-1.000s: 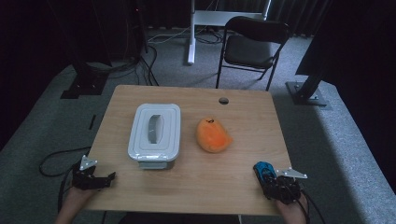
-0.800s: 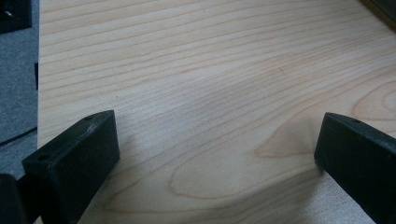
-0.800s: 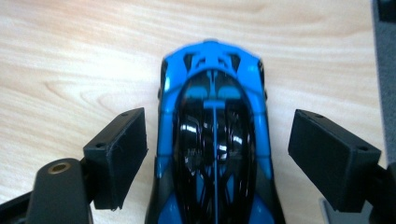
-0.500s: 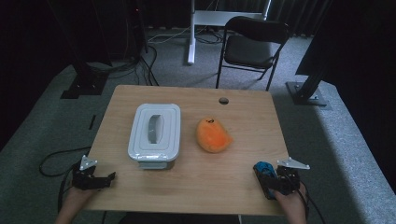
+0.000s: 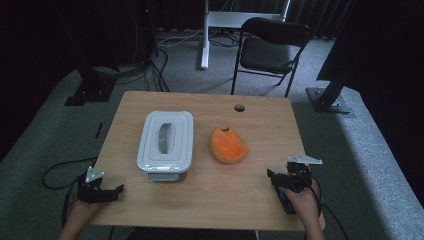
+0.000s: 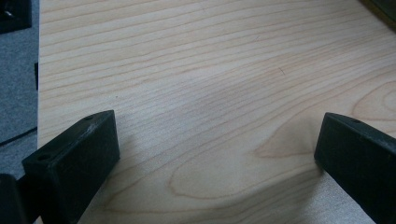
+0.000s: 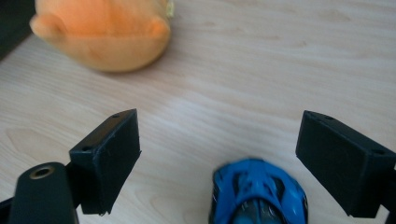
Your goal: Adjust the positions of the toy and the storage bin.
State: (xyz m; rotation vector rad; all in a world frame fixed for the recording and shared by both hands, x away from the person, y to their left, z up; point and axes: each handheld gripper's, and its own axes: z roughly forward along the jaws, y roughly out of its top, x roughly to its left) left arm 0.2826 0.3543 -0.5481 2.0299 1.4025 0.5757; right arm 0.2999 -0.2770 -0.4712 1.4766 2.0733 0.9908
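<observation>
the right claw (image 7: 219,154) stands released, its jaws having just been opening, with the blue toy car (image 7: 258,193) lying free between them on the tabletop (image 7: 261,70). the orange plush (image 7: 105,32) lies ahead, untouched. the left claw (image 6: 210,154) idles, released.

No legible text, label, brand, number or sign found on any item. The white box (image 5: 165,141), orange plush toy (image 5: 228,145) and blue toy car (image 7: 258,193) carry no readable marking.
</observation>
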